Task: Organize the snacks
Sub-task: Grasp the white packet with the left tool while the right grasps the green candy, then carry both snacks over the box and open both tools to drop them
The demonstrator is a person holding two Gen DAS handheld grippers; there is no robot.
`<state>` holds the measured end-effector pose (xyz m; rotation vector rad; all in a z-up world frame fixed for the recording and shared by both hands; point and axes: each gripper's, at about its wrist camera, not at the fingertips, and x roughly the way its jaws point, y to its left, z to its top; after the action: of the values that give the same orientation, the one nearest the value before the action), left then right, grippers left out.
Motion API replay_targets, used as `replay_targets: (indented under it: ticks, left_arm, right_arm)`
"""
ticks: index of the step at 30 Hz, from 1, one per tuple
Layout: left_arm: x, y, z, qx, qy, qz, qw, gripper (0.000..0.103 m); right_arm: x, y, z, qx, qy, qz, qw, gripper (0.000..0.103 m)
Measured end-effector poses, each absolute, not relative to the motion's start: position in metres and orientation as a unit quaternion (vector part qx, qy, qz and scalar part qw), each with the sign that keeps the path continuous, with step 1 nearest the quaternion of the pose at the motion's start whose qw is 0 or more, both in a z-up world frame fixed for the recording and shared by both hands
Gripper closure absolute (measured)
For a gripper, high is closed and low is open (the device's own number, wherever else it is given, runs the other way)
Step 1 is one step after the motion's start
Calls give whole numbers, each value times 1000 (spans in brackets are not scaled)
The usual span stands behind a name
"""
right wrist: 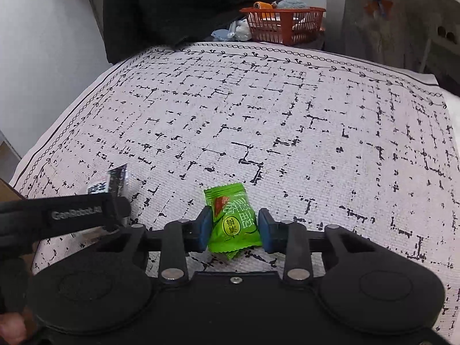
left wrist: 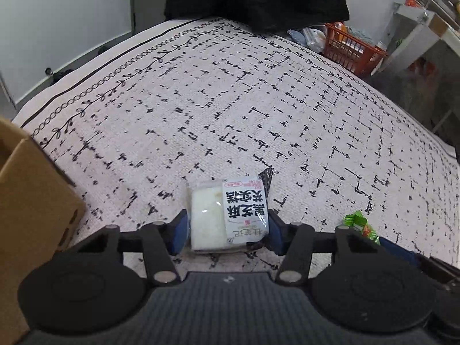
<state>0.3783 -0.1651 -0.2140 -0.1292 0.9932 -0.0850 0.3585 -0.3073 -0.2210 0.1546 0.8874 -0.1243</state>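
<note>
Left gripper [left wrist: 228,224] has its jaws clamped on a white cake packet [left wrist: 230,215], blue pads touching both sides, packet low over the table [left wrist: 230,100] cloth. Right gripper [right wrist: 233,227] has jaws around a green candy packet [right wrist: 231,220]; left pad touches, right pad looks just at the edge, so probably gripped but can't fully tell. A cardboard box [left wrist: 31,201] sits at 9 o'clock of the left gripper, likely the drop spot. No other loose snacks show on the cloth. Orange basket [right wrist: 284,24] at 12 o'clock beyond the far edge. Judgement: late stage, the last two snacks picked, both not yet placed.
</note>
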Motion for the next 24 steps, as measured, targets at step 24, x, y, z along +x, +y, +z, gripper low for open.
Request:
replay_targets:
  ticks: [24]
  left_arm:
    - [311,-59,-93,-119,384,27,915,49]
  right_arm:
    - [341,-225,-139,97,330,55,937,73]
